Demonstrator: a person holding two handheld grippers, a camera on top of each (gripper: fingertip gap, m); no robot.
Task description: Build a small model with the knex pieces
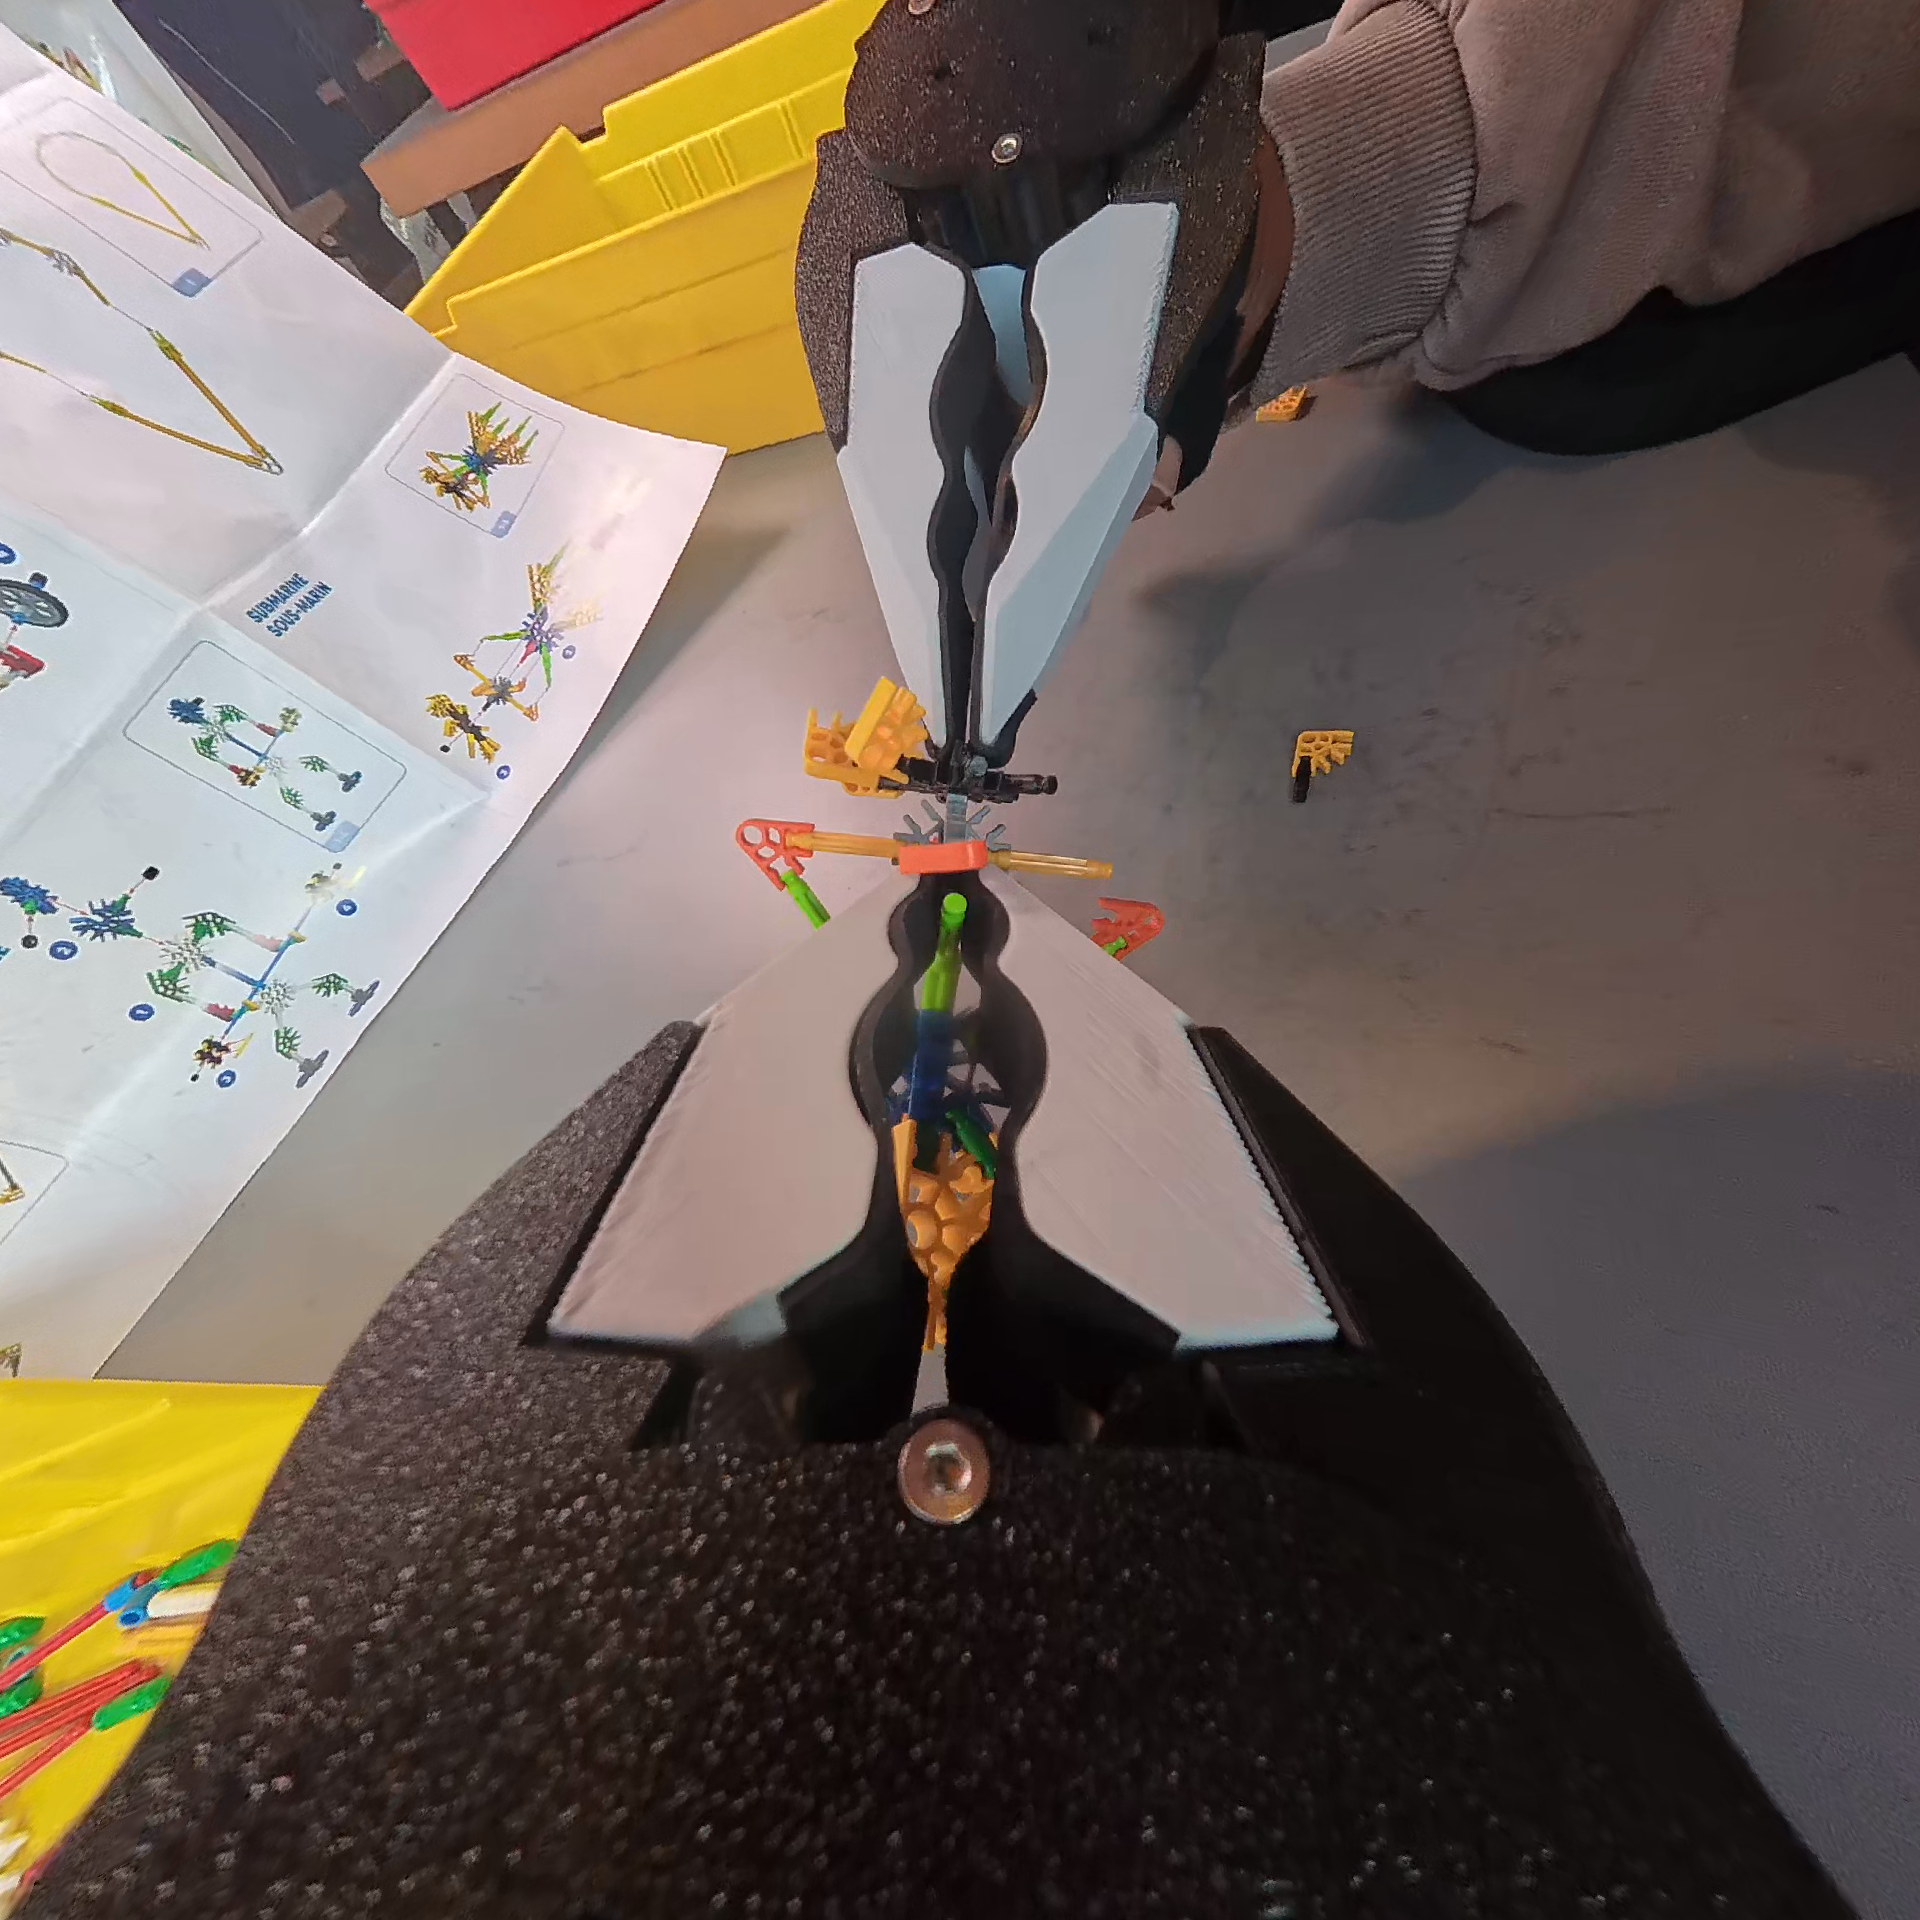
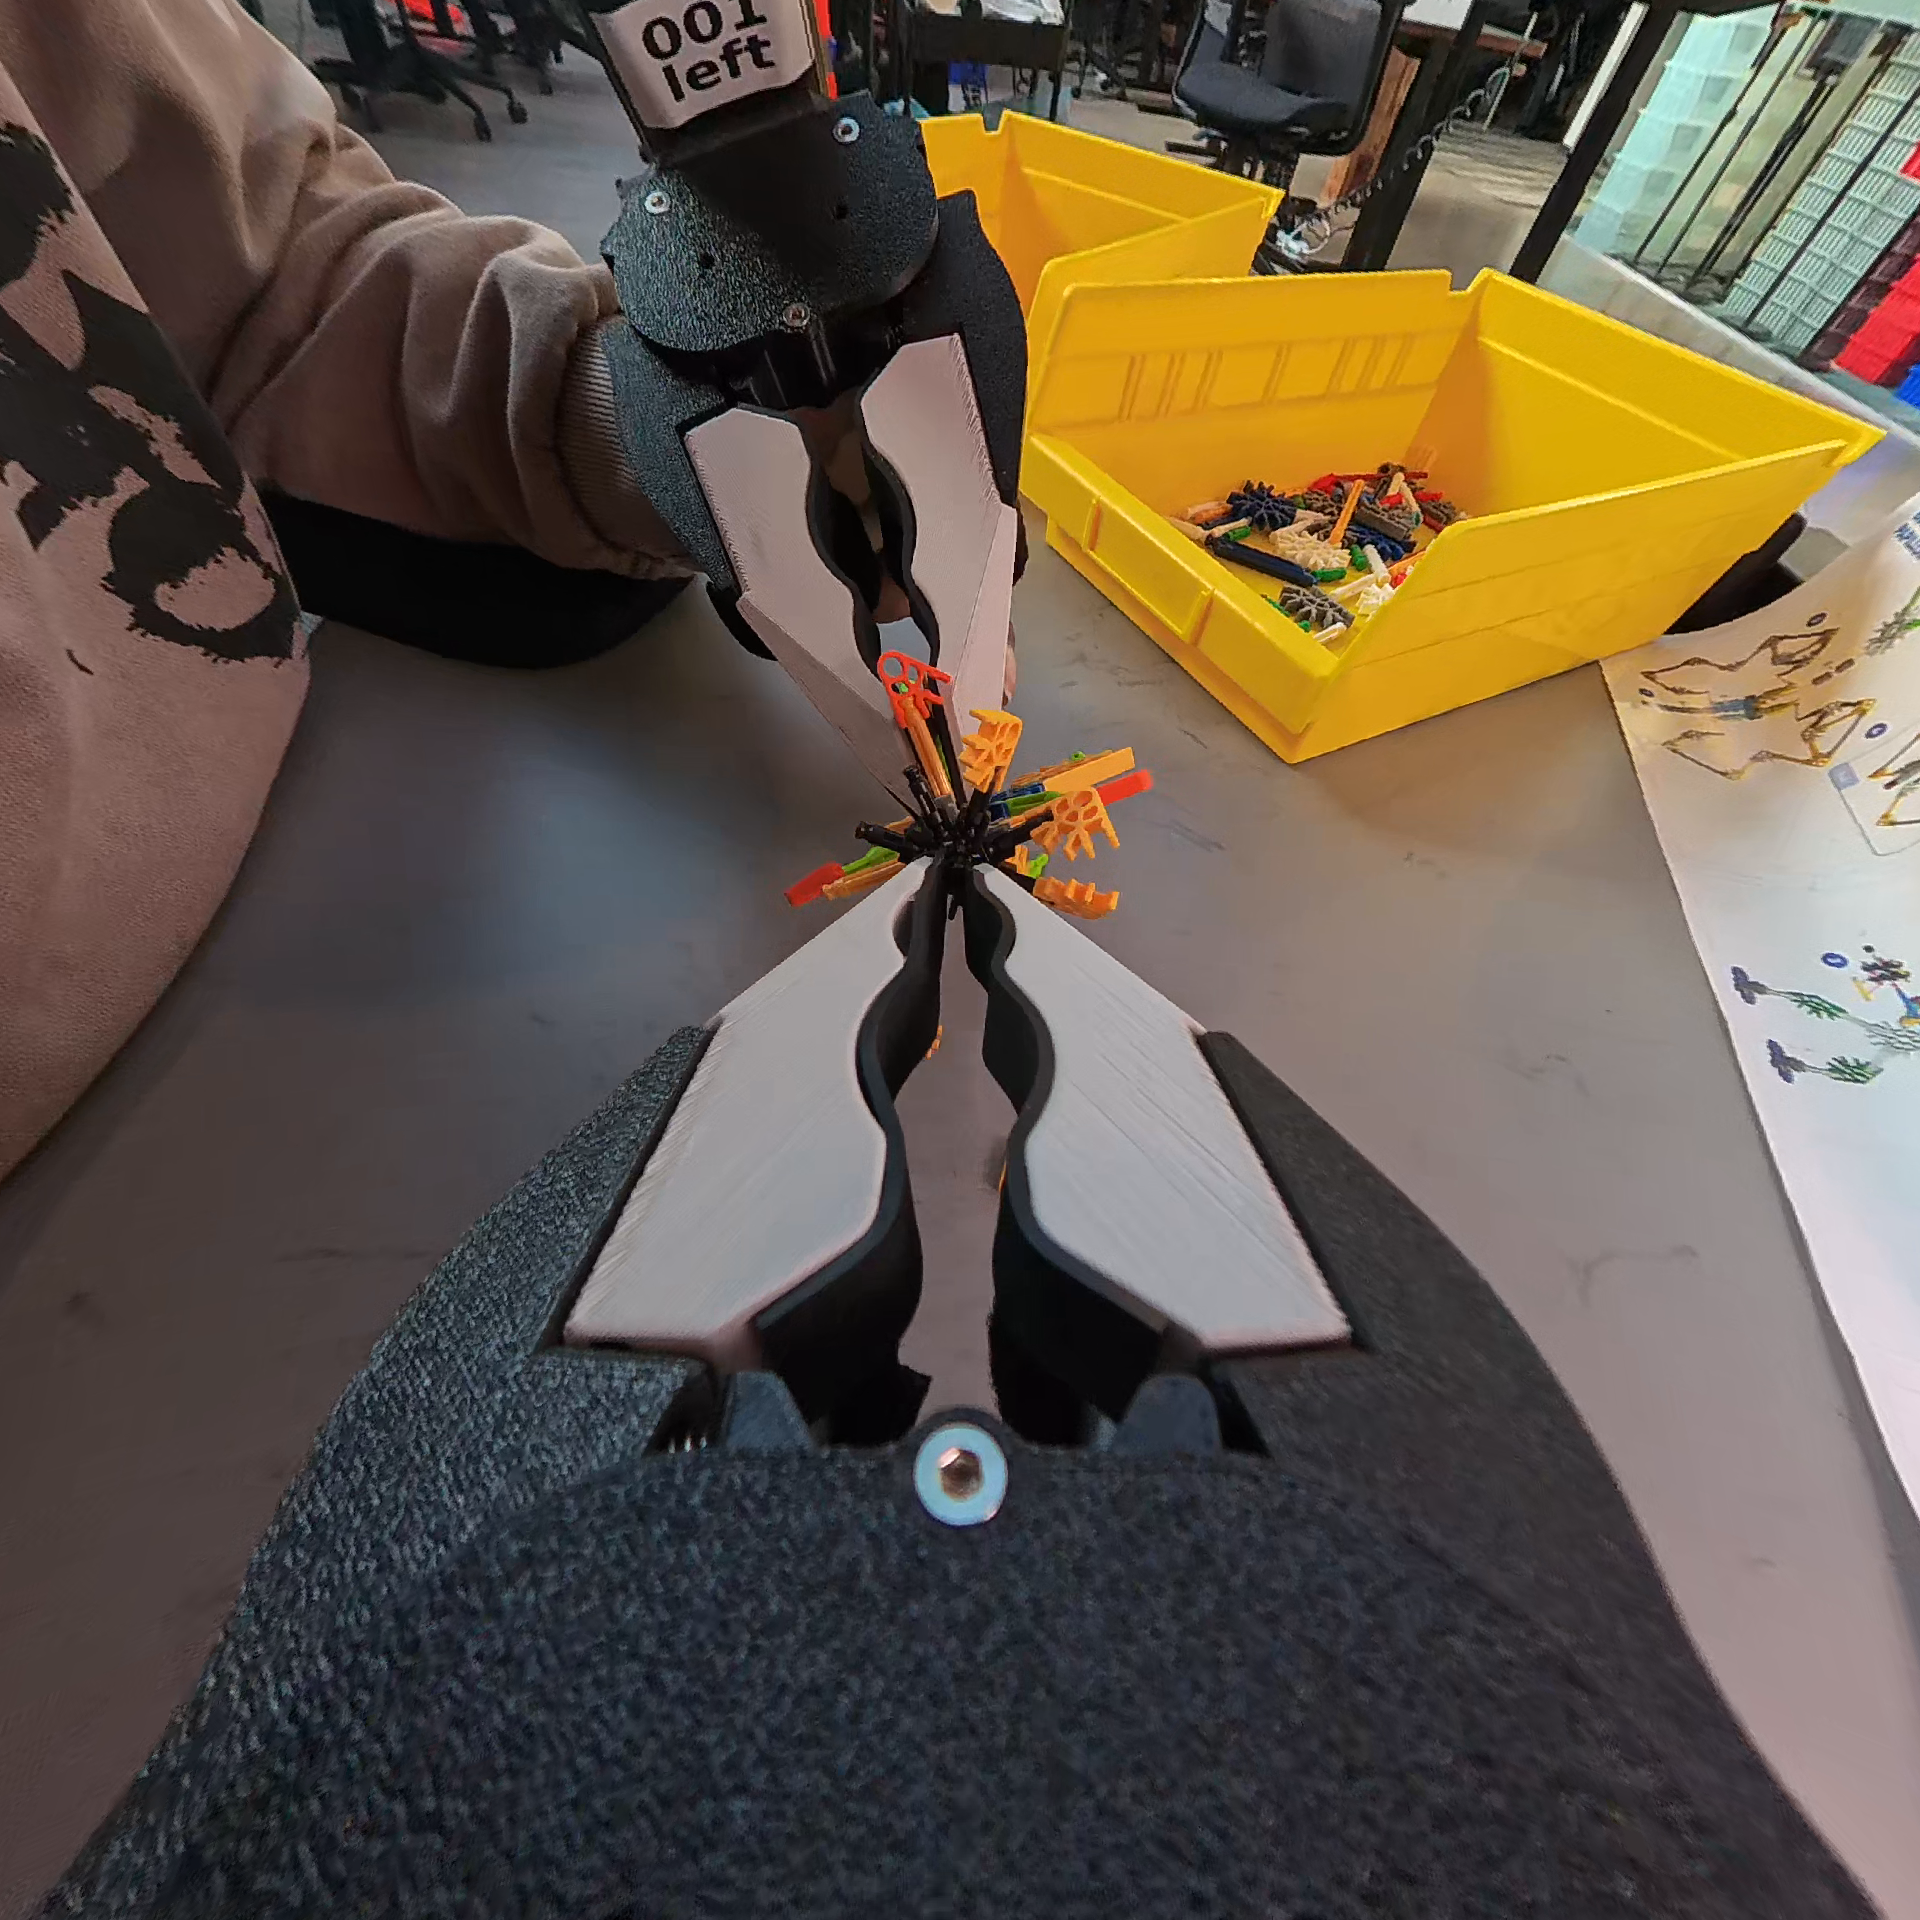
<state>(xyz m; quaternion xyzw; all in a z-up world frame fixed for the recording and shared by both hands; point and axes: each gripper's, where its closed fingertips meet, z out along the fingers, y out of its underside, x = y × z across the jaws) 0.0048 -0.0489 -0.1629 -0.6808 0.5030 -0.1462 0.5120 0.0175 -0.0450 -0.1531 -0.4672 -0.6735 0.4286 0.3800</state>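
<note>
Closest to the lens, my left gripper has its fingers nearly closed around the toy model, with green, blue and yellow pieces wedged in the slot between them. That model is up off the grey table. Its long axis runs along my fingers, pointing straight away at the right gripper. The right one faces it tip to tip, pinched tight on a black rod lying crosswise at the model's far end. I honestly can't tell whether the rod is seated or just touching. Farther out, a loose yellow connector sits on the table, with the instruction sheet and a yellow bin of parts off to the sides.
</note>
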